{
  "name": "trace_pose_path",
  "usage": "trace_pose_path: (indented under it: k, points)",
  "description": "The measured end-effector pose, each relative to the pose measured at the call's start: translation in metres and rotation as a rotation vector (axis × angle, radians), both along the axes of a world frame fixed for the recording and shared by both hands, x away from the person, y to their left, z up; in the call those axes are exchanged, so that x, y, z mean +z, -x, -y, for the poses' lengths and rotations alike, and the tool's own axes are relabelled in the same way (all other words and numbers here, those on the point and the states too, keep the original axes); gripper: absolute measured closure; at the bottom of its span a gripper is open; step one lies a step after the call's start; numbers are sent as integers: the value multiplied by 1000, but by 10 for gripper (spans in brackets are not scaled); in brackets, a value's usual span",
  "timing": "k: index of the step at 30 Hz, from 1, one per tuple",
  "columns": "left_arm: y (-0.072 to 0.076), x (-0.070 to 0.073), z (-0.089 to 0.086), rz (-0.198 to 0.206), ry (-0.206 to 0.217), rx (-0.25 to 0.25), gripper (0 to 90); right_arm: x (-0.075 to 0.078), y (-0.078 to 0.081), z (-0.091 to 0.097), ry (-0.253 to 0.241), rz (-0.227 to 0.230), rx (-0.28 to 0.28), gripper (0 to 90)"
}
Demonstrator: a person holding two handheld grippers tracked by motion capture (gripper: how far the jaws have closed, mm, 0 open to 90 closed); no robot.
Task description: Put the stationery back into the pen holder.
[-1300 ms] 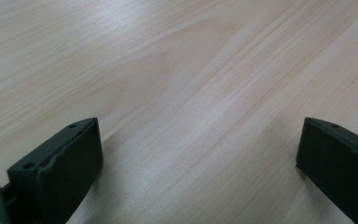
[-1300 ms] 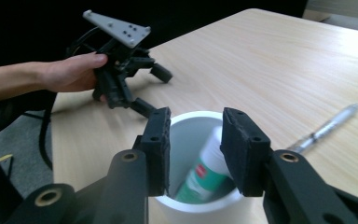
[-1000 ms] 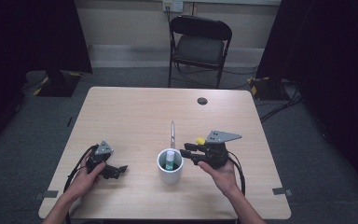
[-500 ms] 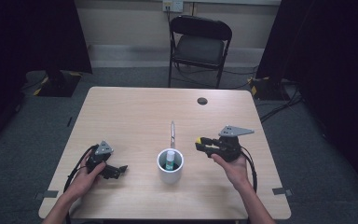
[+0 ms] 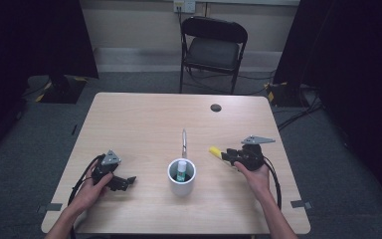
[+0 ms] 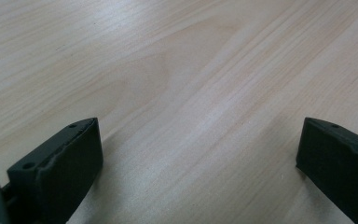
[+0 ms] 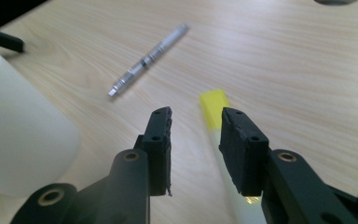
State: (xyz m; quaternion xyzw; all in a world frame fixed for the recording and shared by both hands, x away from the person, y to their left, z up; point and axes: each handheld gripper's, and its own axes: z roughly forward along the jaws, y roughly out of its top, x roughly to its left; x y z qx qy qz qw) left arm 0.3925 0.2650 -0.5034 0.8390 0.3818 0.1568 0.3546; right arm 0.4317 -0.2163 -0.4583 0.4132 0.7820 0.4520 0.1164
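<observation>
Right now my right claw (image 7: 196,114) is part-way open. The two black jaws stand a modest gap apart and clamp on nothing. The marker with the yellow cap (image 7: 214,109) lies flat on the wooden table (image 7: 307,70), and its cap pokes out just past my jaw tips. Its pale body runs back under the jaw on the right of the right gripper view, so I cannot tell whether that jaw brushes it. Bare wood shows through the gap between the jaws. From the high view, my right claw (image 5: 227,156) sits low at the table's right side with the marker's yellow cap (image 5: 215,151) just ahead of it, a little right of the white cup (image 5: 182,181).

My left claw (image 6: 198,126) is spread wide, with only table grain between the jaws. In the high view it (image 5: 129,180) rests near the table's left front, well apart from the cup.

As for writing, the silver pen (image 7: 149,58) carries a dark band and some fine marks, but they are too blurred to read. It lies just beyond the cup (image 5: 183,143).

Something green and white (image 5: 181,172) stands in the cup, and the rim hides most of it. In the right gripper view the cup (image 7: 18,140) is a soft white blur, cut off at the left edge.
</observation>
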Motion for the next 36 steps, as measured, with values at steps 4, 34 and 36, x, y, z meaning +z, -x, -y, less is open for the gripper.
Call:
trace_pose_path:
  k: [4,34,36]
  points:
    - [0,0,0,1,0,0,0,-9,-5,3,32,-12,-8,656]
    - [0,0,0,1,0,0,0,-31,-8,-4,181,-68,-14,662]
    - [0,0,0,1,0,0,0,-30,-8,-5,199,-71,-17,662]
